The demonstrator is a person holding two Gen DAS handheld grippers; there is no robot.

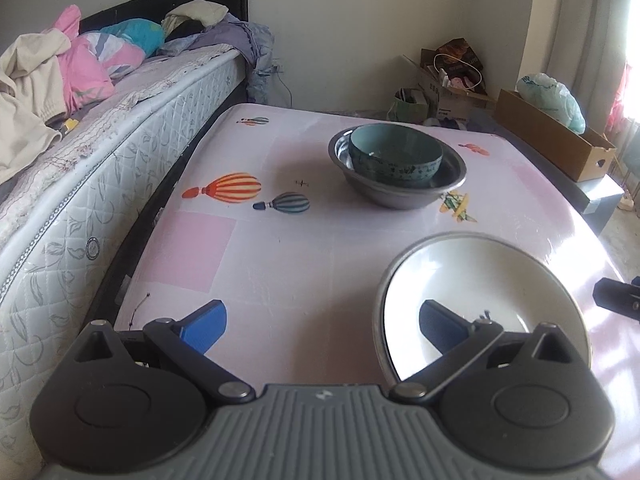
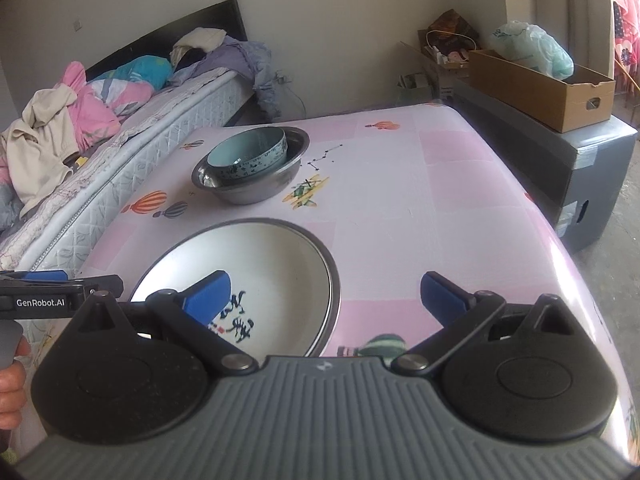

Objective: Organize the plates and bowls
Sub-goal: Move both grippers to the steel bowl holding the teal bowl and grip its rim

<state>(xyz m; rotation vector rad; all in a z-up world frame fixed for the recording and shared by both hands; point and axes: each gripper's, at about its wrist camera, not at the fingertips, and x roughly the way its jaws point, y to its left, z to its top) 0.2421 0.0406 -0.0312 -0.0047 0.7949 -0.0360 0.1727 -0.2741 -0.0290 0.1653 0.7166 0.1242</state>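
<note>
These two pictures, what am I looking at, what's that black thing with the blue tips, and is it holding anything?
A person holds a hand-operated gripper in each hand, and each carries a camera looking along its two blue-padded fingers. One picture is from the left gripper, the other from the right gripper. Both are open and hold nothing. On the pink tablecloth lies a white plate, close to both. Farther off, a teal bowl sits inside a metal bowl. A bed runs along the table's left side.
</note>
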